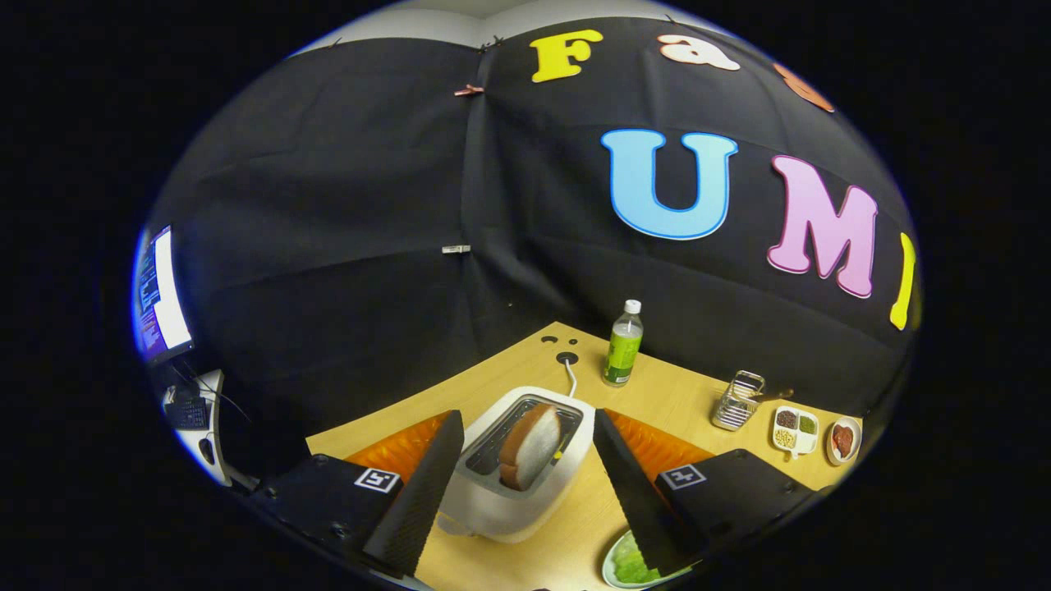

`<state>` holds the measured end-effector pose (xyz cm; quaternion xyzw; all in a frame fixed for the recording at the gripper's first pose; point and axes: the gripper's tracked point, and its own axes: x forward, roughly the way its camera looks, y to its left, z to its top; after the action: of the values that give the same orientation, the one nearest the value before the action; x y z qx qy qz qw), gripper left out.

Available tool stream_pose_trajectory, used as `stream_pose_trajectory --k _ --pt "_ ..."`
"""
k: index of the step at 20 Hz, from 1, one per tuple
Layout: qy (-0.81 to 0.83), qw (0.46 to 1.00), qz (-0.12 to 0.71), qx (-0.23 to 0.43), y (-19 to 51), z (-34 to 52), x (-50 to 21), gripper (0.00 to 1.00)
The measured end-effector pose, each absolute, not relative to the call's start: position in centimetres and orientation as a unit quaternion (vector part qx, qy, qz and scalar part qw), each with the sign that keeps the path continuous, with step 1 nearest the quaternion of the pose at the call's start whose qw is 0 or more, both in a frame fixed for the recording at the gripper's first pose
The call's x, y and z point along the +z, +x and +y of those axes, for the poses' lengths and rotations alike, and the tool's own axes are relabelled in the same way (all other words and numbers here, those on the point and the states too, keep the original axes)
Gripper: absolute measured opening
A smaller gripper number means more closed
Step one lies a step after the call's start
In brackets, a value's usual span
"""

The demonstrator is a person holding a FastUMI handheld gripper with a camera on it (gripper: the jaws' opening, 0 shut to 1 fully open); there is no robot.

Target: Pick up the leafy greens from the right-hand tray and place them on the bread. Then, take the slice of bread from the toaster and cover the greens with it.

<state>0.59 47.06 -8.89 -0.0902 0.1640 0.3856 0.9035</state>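
One slice of bread point(530, 447) stands tilted in the slot of the white toaster point(517, 484), low in the centre of the frame.

Gripper view: the gripper point(525, 484) is spread wide and grasps nothing, its fingers point(423, 492) flanking the toaster. At the bottom, by the right finger, leafy greens point(631, 565) lie on a plate point(609, 566). Farther up the wooden table point(681, 394) stands a green bottle point(623, 345); to the right sit a wire basket point(736, 400), a divided dish point(795, 430) and a small bowl point(843, 440). A monitor point(160, 295) glows at far left.
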Motion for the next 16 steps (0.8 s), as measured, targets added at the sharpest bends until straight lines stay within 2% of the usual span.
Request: stream_pose_trajectory --k 9,15,16 --pt "-0.163 0.905 0.195 0.339 4.8 50.6 -16.6 0.98" --pt "-0.176 0.908 0.204 0.32 5.8 50.3 -17.6 0.95" --pt "-0.179 0.908 0.204 0.318 6.0 50.4 -17.6 0.89"
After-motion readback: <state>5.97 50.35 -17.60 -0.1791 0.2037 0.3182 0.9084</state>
